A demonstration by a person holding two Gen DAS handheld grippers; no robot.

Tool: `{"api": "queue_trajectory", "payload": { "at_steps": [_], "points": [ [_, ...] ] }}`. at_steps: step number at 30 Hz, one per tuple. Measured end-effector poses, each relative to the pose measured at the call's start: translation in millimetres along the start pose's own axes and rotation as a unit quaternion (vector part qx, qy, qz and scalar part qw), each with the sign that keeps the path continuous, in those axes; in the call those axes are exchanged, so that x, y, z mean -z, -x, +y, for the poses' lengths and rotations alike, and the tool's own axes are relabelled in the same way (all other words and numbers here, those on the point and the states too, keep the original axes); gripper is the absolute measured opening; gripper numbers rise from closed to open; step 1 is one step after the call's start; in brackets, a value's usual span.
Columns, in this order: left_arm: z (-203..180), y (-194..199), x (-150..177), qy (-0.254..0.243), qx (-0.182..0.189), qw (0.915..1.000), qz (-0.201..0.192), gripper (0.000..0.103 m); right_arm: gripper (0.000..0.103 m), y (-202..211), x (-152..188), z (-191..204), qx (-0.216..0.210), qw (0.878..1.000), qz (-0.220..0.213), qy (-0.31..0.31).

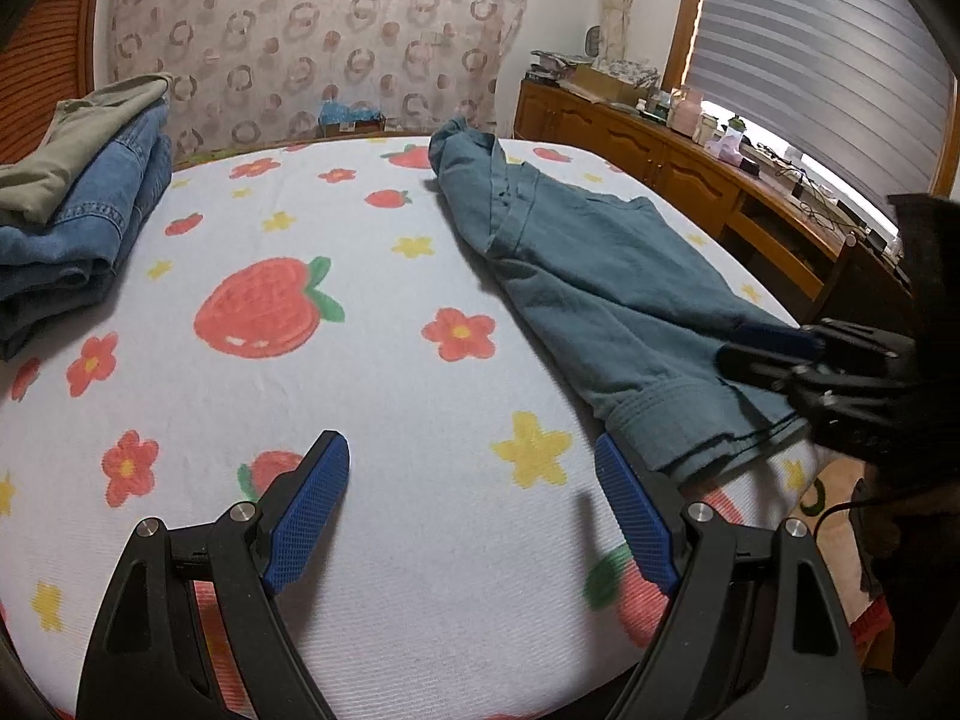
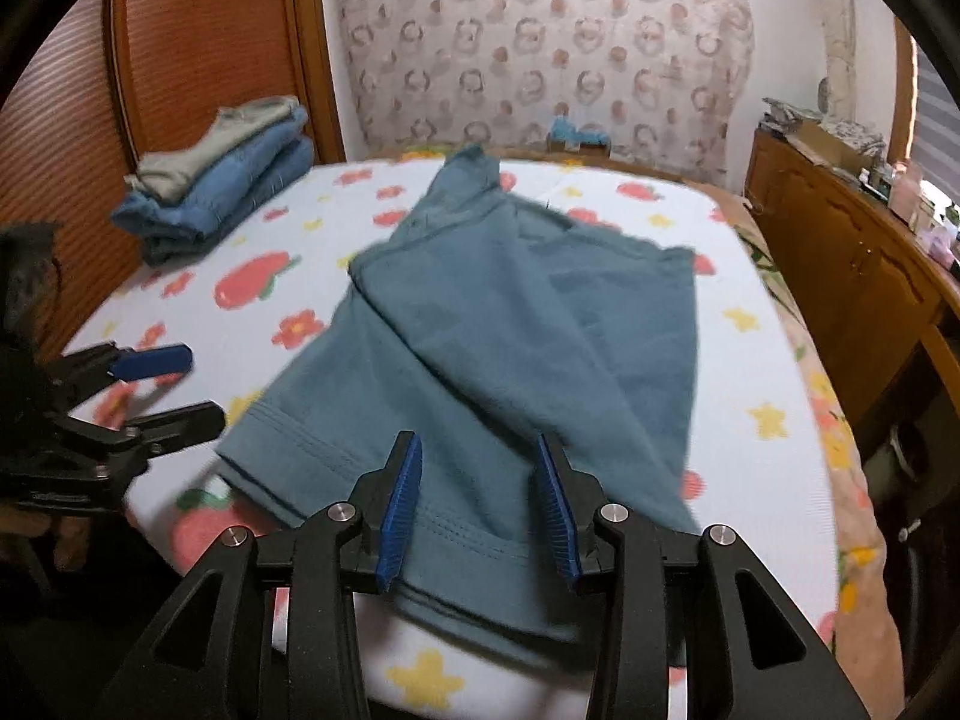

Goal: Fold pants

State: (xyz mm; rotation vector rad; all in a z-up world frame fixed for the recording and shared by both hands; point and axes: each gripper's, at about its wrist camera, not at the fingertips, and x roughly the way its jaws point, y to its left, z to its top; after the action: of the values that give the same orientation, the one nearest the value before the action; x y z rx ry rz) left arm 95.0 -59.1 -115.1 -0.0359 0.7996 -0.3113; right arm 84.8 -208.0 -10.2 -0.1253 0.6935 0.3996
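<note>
Both wrist views angled down, close, sharing bed (image 1: 420, 600)

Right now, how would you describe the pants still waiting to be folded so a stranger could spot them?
On the strawberry-print bed cover, they are the teal pants spread loose across the middle. The other clothes sit folded in a stack at the far corner.

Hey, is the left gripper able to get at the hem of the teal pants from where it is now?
Probably yes. The left gripper stands open over bare bedsheet, and the teal pants hem lies just beside its right finger with nothing between them.
</note>
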Motion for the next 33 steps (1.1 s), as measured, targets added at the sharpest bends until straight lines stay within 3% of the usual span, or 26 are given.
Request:
{"api": "queue_trajectory", "payload": {
  "at_steps": [12,19,26,33],
  "points": [
    [1.6,-3.6,2.0,-0.009,-0.003,0.9999,-0.005,0.085,0.054,-11.3,4.1,11.4,0.019,1.0,-0.014,0.01],
    [2.0,-0.3,0.7,-0.005,0.004,1.0,-0.003,0.085,0.055,-11.4,-4.1,12.9,0.023,1.0,0.01,0.011],
    [10.1,4.4,-1.5,0.008,0.001,0.9999,-0.01,0.085,0.055,0.9,-29.4,22.6,0.007,0.999,-0.008,0.038],
    [16.8,11.7,-1.8,0.018,-0.002,0.9995,-0.027,0.085,0.053,-21.5,-63.9,25.0,-0.031,0.998,-0.001,0.048]
  ]
}}
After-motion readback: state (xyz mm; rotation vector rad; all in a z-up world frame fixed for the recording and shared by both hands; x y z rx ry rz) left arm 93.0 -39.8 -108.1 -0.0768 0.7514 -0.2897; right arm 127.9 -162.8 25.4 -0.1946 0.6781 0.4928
